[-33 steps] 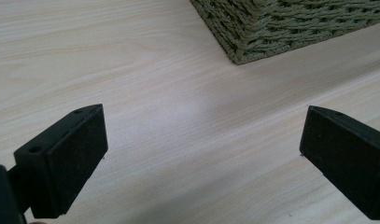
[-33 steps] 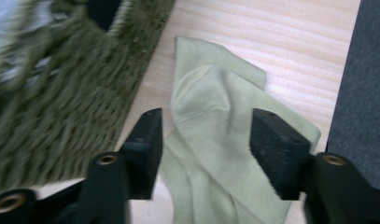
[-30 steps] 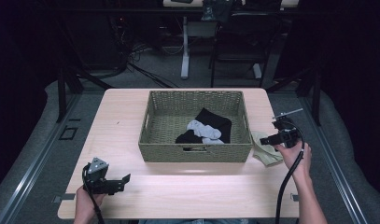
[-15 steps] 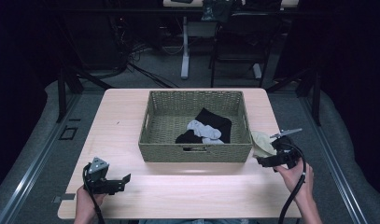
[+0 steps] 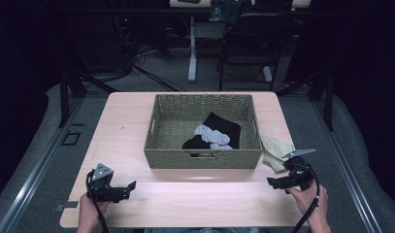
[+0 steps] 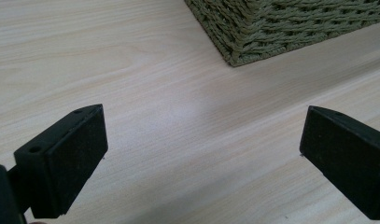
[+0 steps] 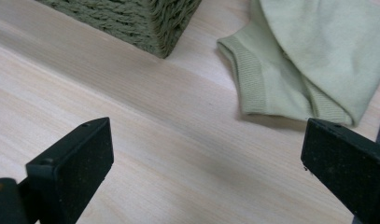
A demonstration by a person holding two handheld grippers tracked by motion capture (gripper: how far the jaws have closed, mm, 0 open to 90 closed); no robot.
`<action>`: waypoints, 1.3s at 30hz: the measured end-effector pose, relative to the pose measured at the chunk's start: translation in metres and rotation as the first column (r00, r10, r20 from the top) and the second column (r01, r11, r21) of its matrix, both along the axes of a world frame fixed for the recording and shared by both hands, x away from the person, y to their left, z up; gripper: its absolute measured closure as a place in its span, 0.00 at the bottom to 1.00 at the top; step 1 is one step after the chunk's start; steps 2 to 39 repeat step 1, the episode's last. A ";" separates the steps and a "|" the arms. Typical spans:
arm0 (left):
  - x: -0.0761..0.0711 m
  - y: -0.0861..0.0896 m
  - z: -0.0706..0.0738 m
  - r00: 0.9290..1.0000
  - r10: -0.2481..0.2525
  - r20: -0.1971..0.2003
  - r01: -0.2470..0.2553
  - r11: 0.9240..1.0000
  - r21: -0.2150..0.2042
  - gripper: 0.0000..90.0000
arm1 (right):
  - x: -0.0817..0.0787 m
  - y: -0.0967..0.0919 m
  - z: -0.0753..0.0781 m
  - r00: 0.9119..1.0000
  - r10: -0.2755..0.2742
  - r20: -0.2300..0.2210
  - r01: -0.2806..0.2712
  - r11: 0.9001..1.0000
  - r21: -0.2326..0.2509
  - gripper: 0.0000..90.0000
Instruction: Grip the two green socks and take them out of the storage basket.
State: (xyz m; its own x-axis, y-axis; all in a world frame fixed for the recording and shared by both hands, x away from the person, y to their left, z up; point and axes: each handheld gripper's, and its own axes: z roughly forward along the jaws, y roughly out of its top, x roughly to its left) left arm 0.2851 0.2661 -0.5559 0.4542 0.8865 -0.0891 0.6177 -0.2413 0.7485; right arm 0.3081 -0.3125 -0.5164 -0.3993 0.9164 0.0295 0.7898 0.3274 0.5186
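A woven olive basket (image 5: 203, 158) stands mid-table and holds a black sock (image 5: 224, 127) and a grey sock (image 5: 210, 134). A pale green sock (image 5: 274, 150) lies crumpled on the table just right of the basket, also in the right gripper view (image 7: 313, 60). My right gripper (image 5: 276, 183) hovers near the table's front right, in front of that sock. Its jaws have just been opening and stand wide (image 7: 206, 168) over bare wood, nothing between them. My left gripper (image 5: 128, 188) rests at the front left, open (image 6: 201, 158) and empty, pointing toward the basket's corner (image 6: 281, 23).
The light wooden table (image 5: 200, 204) has free room in front of the basket between the two grippers. The pale sock lies close to the table's right edge. Dark floor, cables and chair legs lie beyond the far edge.
My right gripper has come down and back toward the table's front edge, away from the basket's right side, which uncovers the pale sock. The left gripper has stayed still.
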 end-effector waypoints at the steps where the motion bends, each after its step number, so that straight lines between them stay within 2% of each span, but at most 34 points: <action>1: 0.000 0.000 0.000 1.000 -0.001 -0.001 0.001 1.000 0.002 0.01 | 0.000 -0.001 0.000 1.000 -0.003 0.004 0.003 1.000 0.009 0.02; 39: 0.000 0.000 0.000 1.000 -0.001 -0.001 0.001 1.000 0.002 0.01 | 0.000 -0.001 0.000 1.000 -0.003 0.004 0.003 1.000 0.009 0.02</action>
